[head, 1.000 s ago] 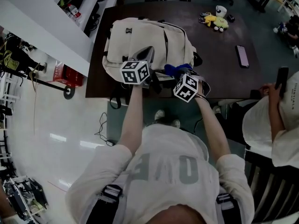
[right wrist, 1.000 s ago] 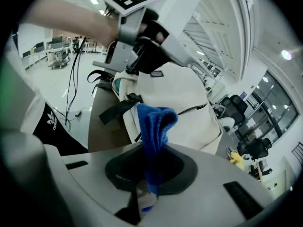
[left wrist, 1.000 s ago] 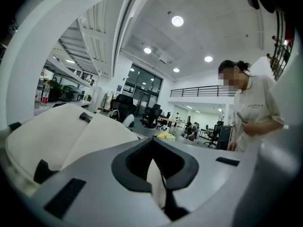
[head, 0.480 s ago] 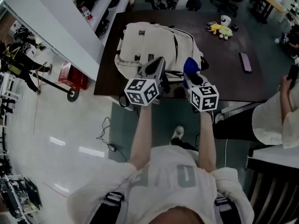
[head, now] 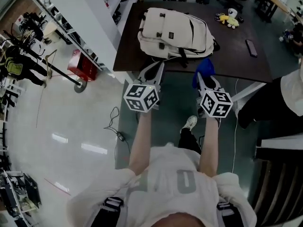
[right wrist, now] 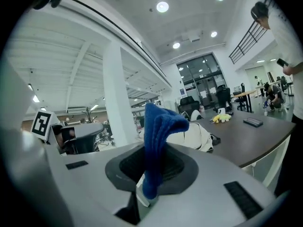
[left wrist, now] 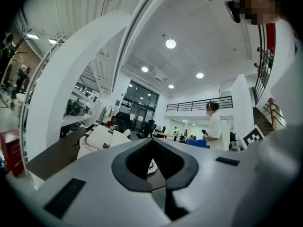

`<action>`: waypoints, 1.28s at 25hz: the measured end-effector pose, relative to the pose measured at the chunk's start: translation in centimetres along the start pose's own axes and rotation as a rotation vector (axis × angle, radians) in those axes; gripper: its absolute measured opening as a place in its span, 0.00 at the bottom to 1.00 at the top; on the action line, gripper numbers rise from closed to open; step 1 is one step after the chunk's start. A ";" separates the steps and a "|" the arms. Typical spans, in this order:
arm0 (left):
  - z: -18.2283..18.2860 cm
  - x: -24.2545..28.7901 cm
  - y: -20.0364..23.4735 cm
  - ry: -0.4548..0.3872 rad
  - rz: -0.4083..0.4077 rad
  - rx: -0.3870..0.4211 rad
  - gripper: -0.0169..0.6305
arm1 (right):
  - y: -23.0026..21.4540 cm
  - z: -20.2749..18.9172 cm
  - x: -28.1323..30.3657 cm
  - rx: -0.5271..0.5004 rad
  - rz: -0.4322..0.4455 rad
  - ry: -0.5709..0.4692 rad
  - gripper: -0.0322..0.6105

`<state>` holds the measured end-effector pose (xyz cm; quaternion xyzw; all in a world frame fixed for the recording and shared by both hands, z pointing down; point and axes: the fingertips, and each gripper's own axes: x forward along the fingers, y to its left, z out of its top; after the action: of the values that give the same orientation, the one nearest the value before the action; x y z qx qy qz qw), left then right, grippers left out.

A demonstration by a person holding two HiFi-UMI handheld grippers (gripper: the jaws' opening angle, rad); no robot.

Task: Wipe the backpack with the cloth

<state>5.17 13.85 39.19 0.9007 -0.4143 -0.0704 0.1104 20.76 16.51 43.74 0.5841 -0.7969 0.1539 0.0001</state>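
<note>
The cream backpack [head: 177, 32] lies flat on the dark table [head: 236, 56], well ahead of both grippers. My left gripper [head: 152, 74] is held in the air short of the table's near edge, its jaws shut with nothing between them. My right gripper [head: 204, 75] hovers beside it, shut on a blue cloth [head: 202, 70] that sticks up from the jaws. In the left gripper view the left gripper [left wrist: 154, 146] points at the distant backpack [left wrist: 102, 138]. The right gripper view has the cloth [right wrist: 158, 136] standing up from the right gripper [right wrist: 152, 176], with the backpack [right wrist: 191, 134] behind it.
A yellow plush toy [head: 229, 19] and a dark phone [head: 251, 48] lie on the table's right part. A seated person [head: 293, 93] is at the right edge. A red crate on wheels [head: 81, 66] and white shelving [head: 71, 18] stand at the left.
Both grippers have drawn back from the backpack and past the table's near edge. The right gripper still holds the blue cloth. The backpack now lies farther away.
</note>
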 end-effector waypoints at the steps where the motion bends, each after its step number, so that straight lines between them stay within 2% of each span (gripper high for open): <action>1: 0.2 -1.3 -0.2 -0.005 0.006 0.003 0.03 | 1.0 -0.1 -0.9 -0.006 -0.002 -0.001 0.11; 7: 0.6 -6.8 -2.4 -0.037 0.022 -0.005 0.03 | 5.1 -0.6 -6.0 -0.048 0.017 0.000 0.11; 15: 0.7 -11.9 -6.6 -0.059 0.042 0.000 0.03 | 8.5 0.3 -12.9 -0.092 0.099 -0.062 0.11; 18: 0.7 -13.6 -8.6 -0.061 0.050 0.022 0.03 | 8.5 0.0 -15.5 -0.073 0.082 -0.077 0.11; 22: 0.6 -14.9 -10.0 -0.051 0.067 0.065 0.03 | 8.5 -0.4 -17.4 -0.103 0.034 -0.076 0.12; 25: 0.8 -15.3 -10.9 -0.040 0.062 0.099 0.03 | 9.1 -0.4 -18.3 -0.096 0.039 -0.082 0.12; 32: 0.9 -16.1 -11.9 -0.044 0.041 0.117 0.03 | 9.7 -0.8 -18.1 -0.125 0.032 -0.067 0.12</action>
<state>3.27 33.51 35.80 0.8952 -0.4382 -0.0636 0.0498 17.37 36.18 38.85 0.5752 -0.8136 0.0842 0.0072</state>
